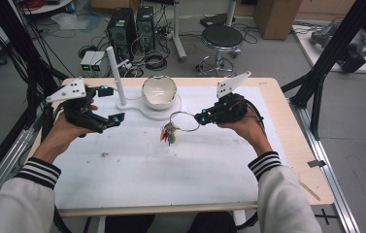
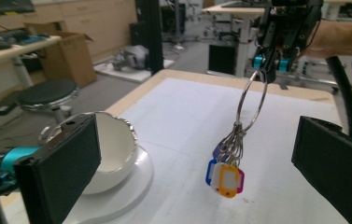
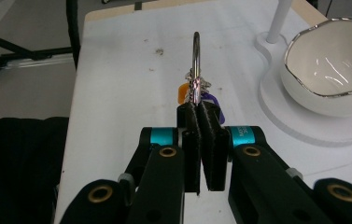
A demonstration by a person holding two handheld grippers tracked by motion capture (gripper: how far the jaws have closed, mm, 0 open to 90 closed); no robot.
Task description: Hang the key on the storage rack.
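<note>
A large metal key ring [image 1: 185, 121] hangs above the white mat, with a bunch of coloured key tags [image 1: 168, 135] dangling from it. My right gripper [image 1: 202, 117] is shut on the ring's right side. In the right gripper view the ring [image 3: 196, 46] stands edge-on between the closed pads of the right gripper [image 3: 198, 109]. My left gripper [image 1: 111, 104] is open at the left of the table, apart from the ring. In the left gripper view its jaws stand wide, and the ring [image 2: 253, 100] with its tags [image 2: 225, 177] hangs ahead of them from the right gripper [image 2: 271, 65].
A white bowl [image 1: 159, 92] with a silver rim sits on a flat white stand [image 1: 137, 108] with an upright post [image 1: 115, 73], just behind the ring. A stool [image 1: 222, 39], computer towers [image 1: 122, 26] and black frame struts [image 1: 326, 58] lie beyond the table.
</note>
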